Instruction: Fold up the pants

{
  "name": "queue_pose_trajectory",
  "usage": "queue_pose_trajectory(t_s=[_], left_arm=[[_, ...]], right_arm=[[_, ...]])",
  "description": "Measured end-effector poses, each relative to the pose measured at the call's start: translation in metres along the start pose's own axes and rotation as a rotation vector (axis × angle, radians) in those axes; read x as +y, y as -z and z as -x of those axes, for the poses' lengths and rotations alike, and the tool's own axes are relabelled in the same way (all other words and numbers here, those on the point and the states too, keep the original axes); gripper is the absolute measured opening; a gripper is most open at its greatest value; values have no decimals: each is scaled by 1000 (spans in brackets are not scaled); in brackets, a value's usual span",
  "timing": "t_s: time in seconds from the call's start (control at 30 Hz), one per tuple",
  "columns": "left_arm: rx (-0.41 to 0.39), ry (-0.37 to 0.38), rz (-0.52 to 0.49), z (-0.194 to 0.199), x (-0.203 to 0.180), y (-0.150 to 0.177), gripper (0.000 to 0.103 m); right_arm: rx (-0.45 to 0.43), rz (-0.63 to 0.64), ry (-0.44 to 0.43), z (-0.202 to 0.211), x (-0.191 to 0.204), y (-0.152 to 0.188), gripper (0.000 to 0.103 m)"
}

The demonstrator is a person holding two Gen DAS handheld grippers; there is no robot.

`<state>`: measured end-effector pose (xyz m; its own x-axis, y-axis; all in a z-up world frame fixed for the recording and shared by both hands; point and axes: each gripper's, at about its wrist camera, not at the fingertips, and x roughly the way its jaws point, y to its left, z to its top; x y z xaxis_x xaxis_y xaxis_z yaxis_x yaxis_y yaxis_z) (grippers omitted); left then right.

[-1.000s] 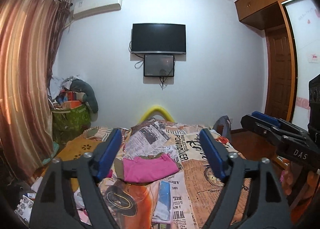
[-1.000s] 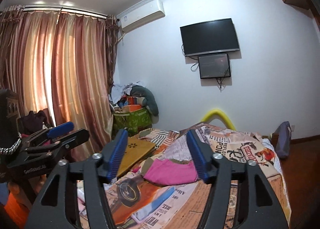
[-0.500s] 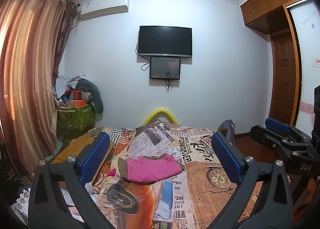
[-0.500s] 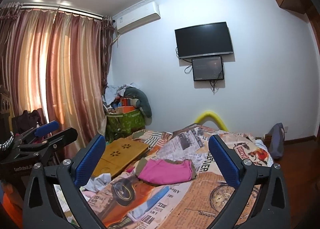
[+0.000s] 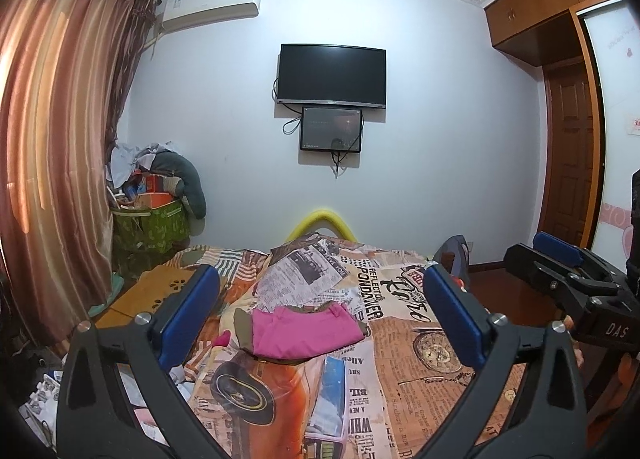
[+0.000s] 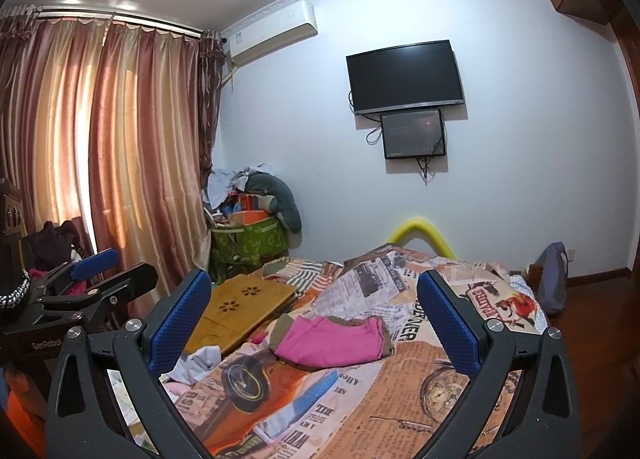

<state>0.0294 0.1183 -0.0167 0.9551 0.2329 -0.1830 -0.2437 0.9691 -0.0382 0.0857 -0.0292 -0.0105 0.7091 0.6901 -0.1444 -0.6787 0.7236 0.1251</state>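
The pink pants (image 5: 304, 333) lie folded in a small pile on the bed with the newspaper-print cover (image 5: 400, 363), an olive edge showing at their left. They also show in the right wrist view (image 6: 334, 341). My left gripper (image 5: 320, 317) is open and empty, held above the bed well short of the pants. My right gripper (image 6: 316, 317) is open and empty, also held back from them. The right gripper shows at the right edge of the left wrist view (image 5: 560, 271). The left gripper shows at the left of the right wrist view (image 6: 100, 279).
A wooden lap desk (image 6: 240, 309) lies on the bed's left side with loose cloth (image 6: 200, 361) beside it. A green bin piled with clothes (image 6: 250, 237) stands by the curtain (image 6: 120, 179). A TV (image 5: 332, 73) hangs on the far wall. A door (image 5: 568, 147) is at right.
Both grippers have opened wide from a narrower gap. Both have pulled back and risen slightly, so the pants look a little farther away.
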Motion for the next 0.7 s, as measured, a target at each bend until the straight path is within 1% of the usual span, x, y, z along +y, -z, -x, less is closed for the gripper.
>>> queue_pose_trajectory(t_s=[0.7], left_arm=[[27,-2,-3,-7,2,3,103]], right_arm=[[22,15,17,0,2,-1,103]])
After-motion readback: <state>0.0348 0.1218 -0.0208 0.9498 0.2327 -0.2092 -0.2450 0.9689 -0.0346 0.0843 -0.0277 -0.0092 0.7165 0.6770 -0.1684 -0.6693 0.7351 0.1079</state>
